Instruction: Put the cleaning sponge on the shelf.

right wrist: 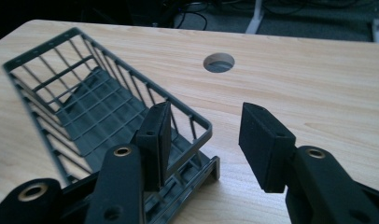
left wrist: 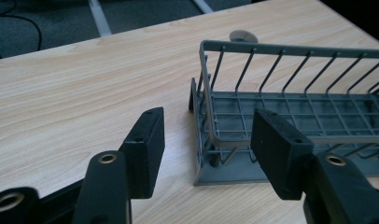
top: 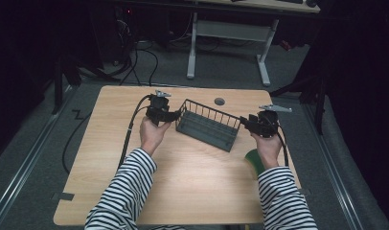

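High view puts the grey wire basket [top: 208, 125] near the middle of the wooden table [top: 192, 187], set at a slant, with your two grippers at its short ends. It looks light and stiff: thin wire walls on a slotted base, with a thicker top rail running round the rim. That rail is where you want your hold, at the end walls, since the thin upright wires may flex or slip between the pads.

Your left gripper [left wrist: 206, 140] stands with its jaws apart, straddling the basket's end wall, one pad outside and one over the inside, neither pressing yet. Your right gripper [right wrist: 204, 140] is likewise open astride the corner rail at the other end, one jaw inside the basket and the other out over bare wood. Bare wire against hard pads can slide, so squeeze squarely on the rail and keep both ends level when you lift.

Beyond the basket lies a round cable hole [top: 219, 101] in the tabletop; something green [top: 254, 160] sits by your right wrist.
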Available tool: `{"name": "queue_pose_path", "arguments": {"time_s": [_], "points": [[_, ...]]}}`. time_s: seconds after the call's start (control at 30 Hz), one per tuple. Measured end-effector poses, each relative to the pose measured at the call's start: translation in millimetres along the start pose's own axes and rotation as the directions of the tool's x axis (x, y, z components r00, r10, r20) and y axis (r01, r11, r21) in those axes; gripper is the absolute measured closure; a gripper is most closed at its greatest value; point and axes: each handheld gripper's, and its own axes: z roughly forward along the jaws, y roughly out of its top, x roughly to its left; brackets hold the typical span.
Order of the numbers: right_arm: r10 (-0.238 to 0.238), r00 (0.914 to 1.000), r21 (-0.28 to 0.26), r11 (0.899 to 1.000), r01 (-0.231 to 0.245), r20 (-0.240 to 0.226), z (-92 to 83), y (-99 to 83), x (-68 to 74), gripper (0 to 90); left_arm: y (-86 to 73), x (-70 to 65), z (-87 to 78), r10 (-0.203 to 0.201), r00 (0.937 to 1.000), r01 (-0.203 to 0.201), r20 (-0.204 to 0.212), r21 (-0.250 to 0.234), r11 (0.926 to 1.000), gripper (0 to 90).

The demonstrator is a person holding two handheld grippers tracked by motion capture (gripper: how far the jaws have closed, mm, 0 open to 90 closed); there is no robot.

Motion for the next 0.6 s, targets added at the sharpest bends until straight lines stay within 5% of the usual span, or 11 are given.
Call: {"name": "queue_pose_path", "arguments": {"time_s": [0.4, 0.6], "points": [[0.017, 0.9991, 0.043, 0.999, -0.019, 0.039, 23.3, 3.3, -5.2, 56.0, 1.1, 3.3, 18.6, -0.035, 0.9993, 0.035, 0.007, 0.009, 0.9993, 52.3], [0.015, 0.9996, 0.061, 0.998, -0.016, 0.024, 30.3, 3.4, -4.8, 61.4, 0.7, 2.3, 20.5, -0.035, 0.9989, 0.035, 0.032, 0.005, 0.9994, 62.8]]}}
